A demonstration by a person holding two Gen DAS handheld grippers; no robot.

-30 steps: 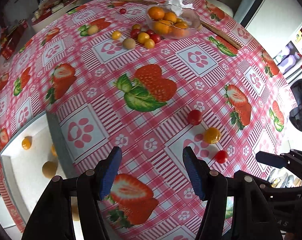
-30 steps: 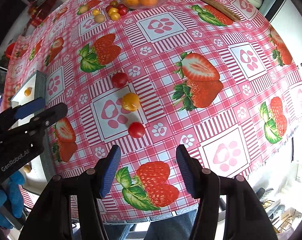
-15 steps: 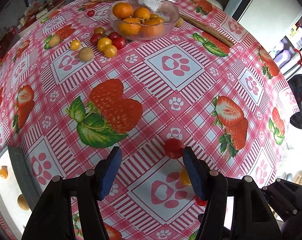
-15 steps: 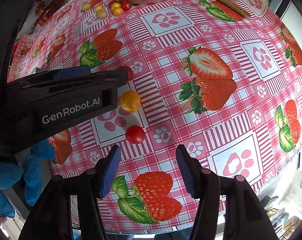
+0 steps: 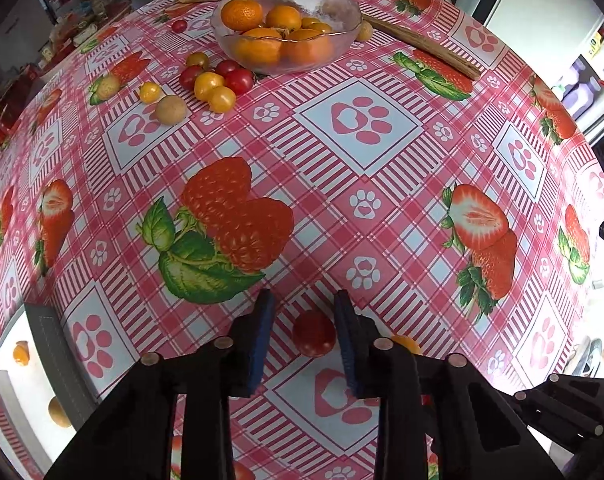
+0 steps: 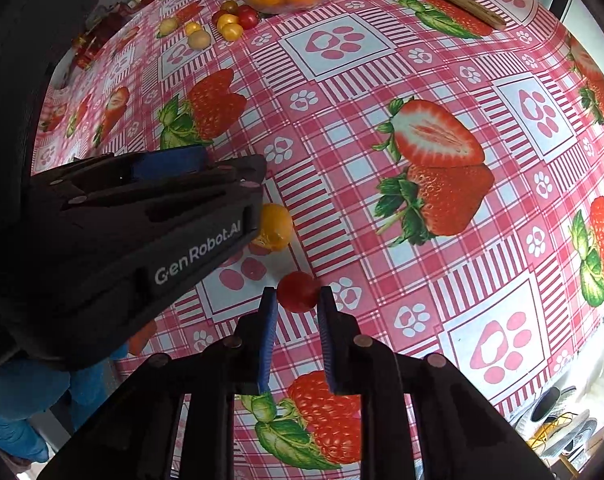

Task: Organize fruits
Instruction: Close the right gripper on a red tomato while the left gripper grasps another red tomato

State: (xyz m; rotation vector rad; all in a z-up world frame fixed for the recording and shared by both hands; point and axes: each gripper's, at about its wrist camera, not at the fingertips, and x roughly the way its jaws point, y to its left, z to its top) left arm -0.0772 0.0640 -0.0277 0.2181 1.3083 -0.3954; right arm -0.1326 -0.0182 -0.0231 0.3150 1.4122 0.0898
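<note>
Two tongs are seen low over a worktop (image 5: 381,184) covered by a pink checked cloth printed with strawberries and paw marks. The left tongs (image 5: 305,338) have just been closing and now pinch a red tomato (image 5: 313,333); an orange tomato (image 5: 405,343) lies just beside their right finger. The right tongs (image 6: 298,300) have likewise just been closing and grip a second red tomato (image 6: 298,291). The black body of the left tongs blocks much of the right wrist view. At the far edge a glass bowl (image 5: 341,38) of oranges is noted, with small tomatoes (image 5: 214,80) beside it and a wooden stick (image 5: 421,46) behind. A white tray (image 5: 6,364) holding yellow fruit sits at the near left edge. Cluttered shelves and a white appliance are seen beyond.
</note>
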